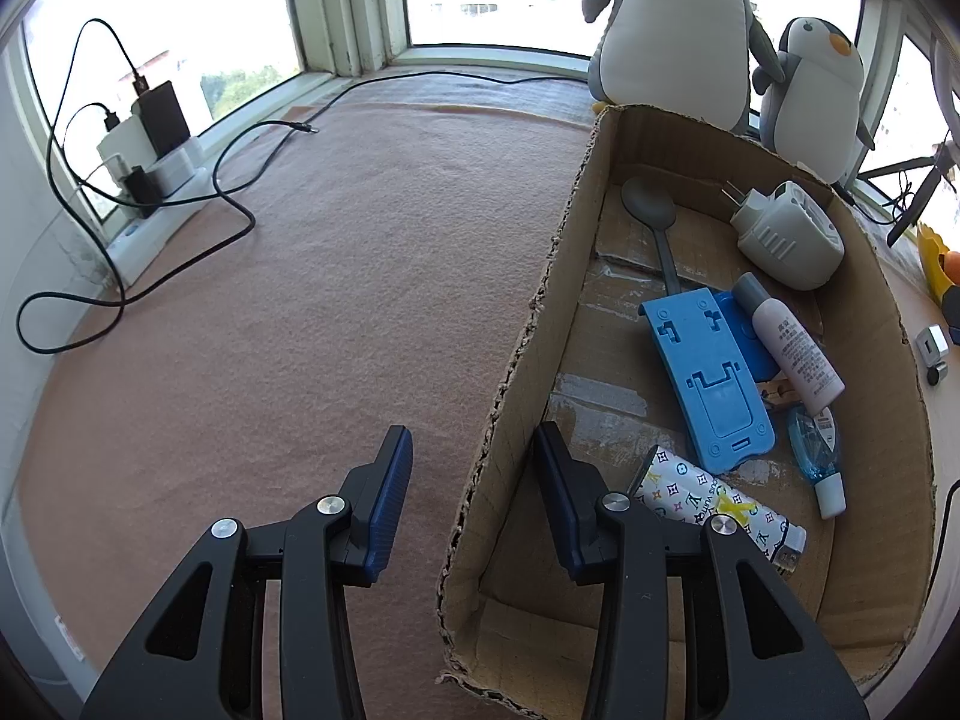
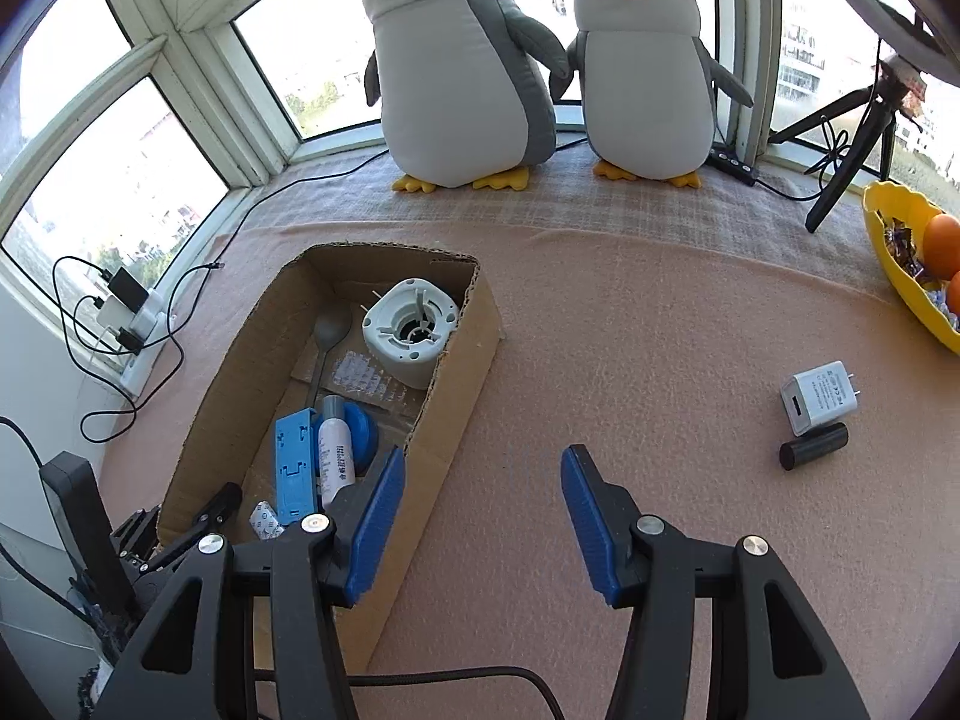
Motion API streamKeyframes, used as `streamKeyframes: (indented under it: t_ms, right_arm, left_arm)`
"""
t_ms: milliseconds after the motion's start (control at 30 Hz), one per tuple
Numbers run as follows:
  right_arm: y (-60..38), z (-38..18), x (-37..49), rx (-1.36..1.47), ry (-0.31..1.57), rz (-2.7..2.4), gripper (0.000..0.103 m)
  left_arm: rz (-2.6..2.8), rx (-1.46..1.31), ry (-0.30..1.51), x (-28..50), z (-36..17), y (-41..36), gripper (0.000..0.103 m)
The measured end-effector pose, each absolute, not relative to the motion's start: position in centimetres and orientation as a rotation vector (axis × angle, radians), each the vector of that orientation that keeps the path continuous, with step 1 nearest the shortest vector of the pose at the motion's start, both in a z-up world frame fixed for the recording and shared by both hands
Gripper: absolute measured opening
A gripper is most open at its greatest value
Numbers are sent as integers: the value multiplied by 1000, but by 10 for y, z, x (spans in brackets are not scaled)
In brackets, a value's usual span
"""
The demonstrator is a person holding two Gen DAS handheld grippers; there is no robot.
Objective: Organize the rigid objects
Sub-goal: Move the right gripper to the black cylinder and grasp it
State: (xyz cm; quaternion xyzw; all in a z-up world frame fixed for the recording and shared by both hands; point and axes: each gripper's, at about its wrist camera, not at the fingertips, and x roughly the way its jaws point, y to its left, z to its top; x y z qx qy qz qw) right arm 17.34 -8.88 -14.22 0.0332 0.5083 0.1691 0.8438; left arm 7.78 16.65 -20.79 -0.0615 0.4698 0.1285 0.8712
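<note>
Left gripper [image 1: 473, 498], seen from the left wrist: jaws spread apart and empty, straddling the near left wall of the cardboard box [image 1: 528, 324]. Inside the box lie a grey spoon [image 1: 651, 210], a white plug adapter [image 1: 786, 237], a blue phone stand [image 1: 708, 378], a white bottle [image 1: 792, 348], a patterned lighter [image 1: 714, 501] and a small blue-tinted bottle [image 1: 819, 459]. Keep this gripper clear of the box wall so the box is not shifted.

Right gripper [image 2: 480, 516], seen from the right wrist: jaws also apart, holding nothing, over the pink cloth [image 2: 630, 330] just right of the box. Two items lie outside the box, to the right: a white USB charger [image 2: 817, 399] and, touching it or nearly so, a black cylinder [image 2: 814, 446]. The likely step is collecting one of these. Approach from above, align the fingers across the charger's flat sides, and avoid nudging the cylinder, which would probably roll.
</note>
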Motion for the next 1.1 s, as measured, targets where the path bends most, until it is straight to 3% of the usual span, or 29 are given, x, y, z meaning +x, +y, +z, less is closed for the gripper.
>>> streamKeyframes:
  t_ms: [600,1100]
  right_arm:
    - [-224,-184,176,-117,1035,280,50]
    - [-239,-208,213,-102,1074,334,51]
  left_arm:
    - [274,-95,988,78,-207,164,43]
    - [302,-77,988,78,-207,160,44]
